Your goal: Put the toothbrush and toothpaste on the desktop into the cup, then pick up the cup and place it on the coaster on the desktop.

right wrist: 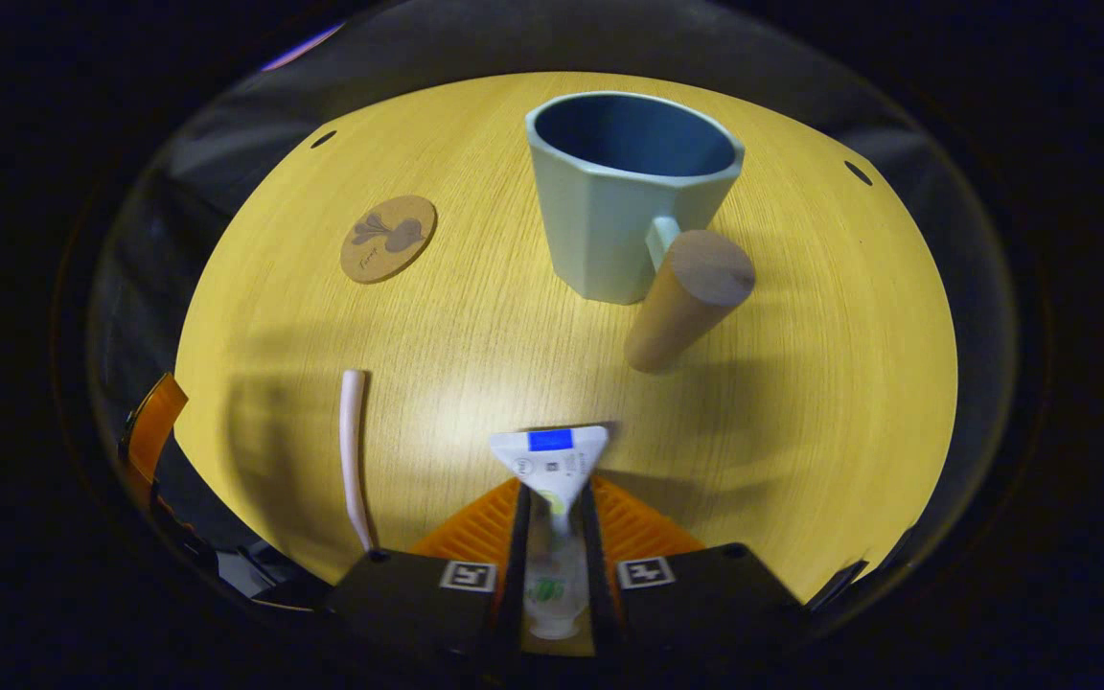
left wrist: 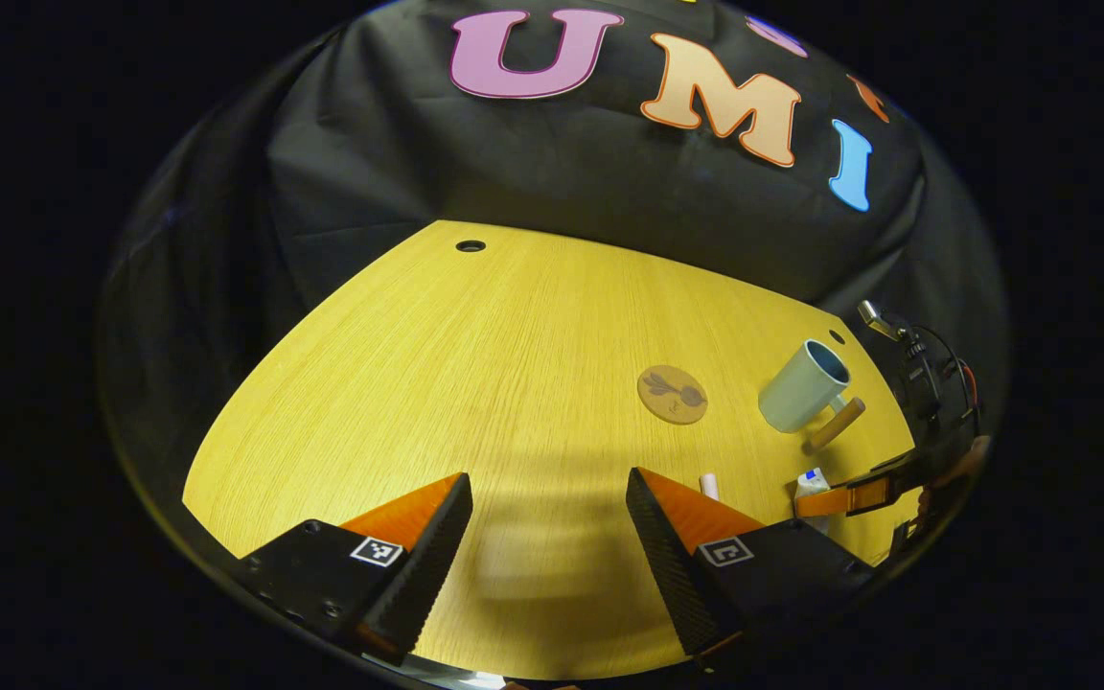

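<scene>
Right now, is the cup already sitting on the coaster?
No: in the right gripper view the cup stands on the bare desktop, well apart from the coaster, which has nothing on it.

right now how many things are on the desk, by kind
cup: 1
coaster: 1
toothbrush: 1
toothpaste tube: 1, clamped in the right hand-held gripper
total: 4

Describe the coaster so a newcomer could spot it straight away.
Start at the yellow wooden desktop and find the pale blue cup with the wooden handle. The coaster lies flat on the desktop, apart from the cup. It alone is a thin round brown disc with a dark plant-like drawing on it.
</scene>
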